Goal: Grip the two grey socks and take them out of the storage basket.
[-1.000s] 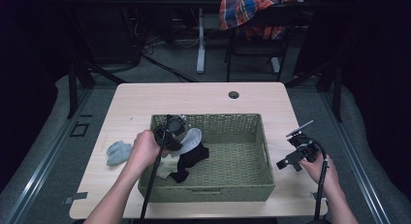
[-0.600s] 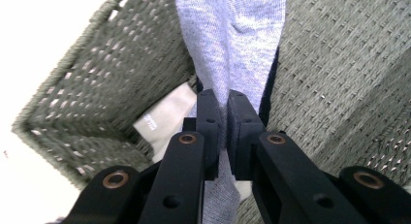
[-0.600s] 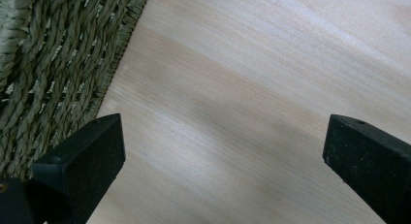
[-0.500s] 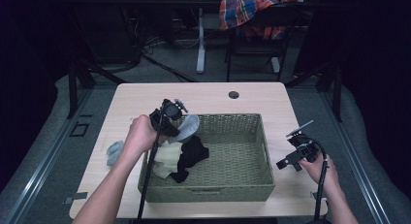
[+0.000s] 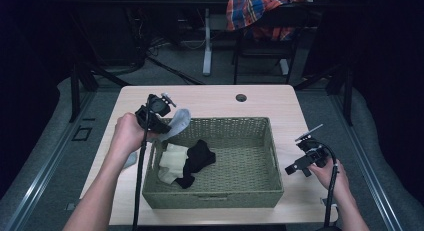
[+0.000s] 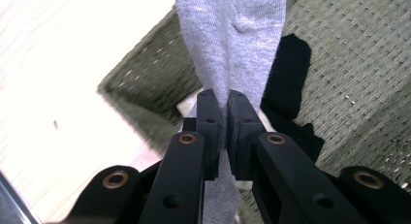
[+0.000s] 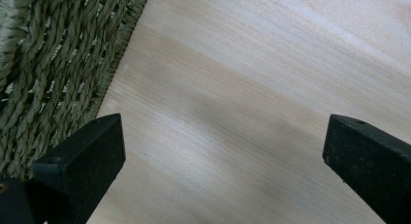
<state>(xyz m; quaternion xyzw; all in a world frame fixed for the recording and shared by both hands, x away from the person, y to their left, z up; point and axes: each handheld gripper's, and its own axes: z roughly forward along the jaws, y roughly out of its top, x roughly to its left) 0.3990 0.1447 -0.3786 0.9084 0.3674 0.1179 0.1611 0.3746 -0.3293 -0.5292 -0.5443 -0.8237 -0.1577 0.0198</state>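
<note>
The left tongs [image 5: 162, 122] were clamped tight on a light grey sock [image 5: 177, 123], whose fabric was pinched between the two black jaws. In the left gripper view the sock [image 6: 228, 44] ran up from the jaws in a long band and also trailed down below them, so it hung free of the basket. In the high view the person's left hand [image 5: 127, 136] held those tongs above the near-left part of the worktop [image 5: 210, 98], at the far-left corner of the woven green basket [image 5: 250, 161], with the sock drooping over that corner's rim.

Inside the basket, toward its left end, lay a cream sock [image 5: 172, 163] and a black sock [image 5: 197, 158], the two touching, the black one partly over the cream one. In the left gripper view the black sock [image 6: 291, 69] showed just behind the grey one, lying on the basket's weave. A further pale blue-grey piece of cloth [image 5: 131, 158] lay on the worktop left of the basket, mostly hidden by the left forearm.

The right tongs [image 5: 302, 163] stood wide open with nothing between the jaws. The right hand [image 5: 327, 173] held them over bare wood just right of the basket, well apart from the socks. In the right gripper view the basket's wall [image 7: 53, 54] sat at the left edge and the worktop's pale grain [image 7: 252, 98] lay between the spread jaws.

A small dark round grommet [image 5: 241, 97] sat near the worktop's far edge.
</note>
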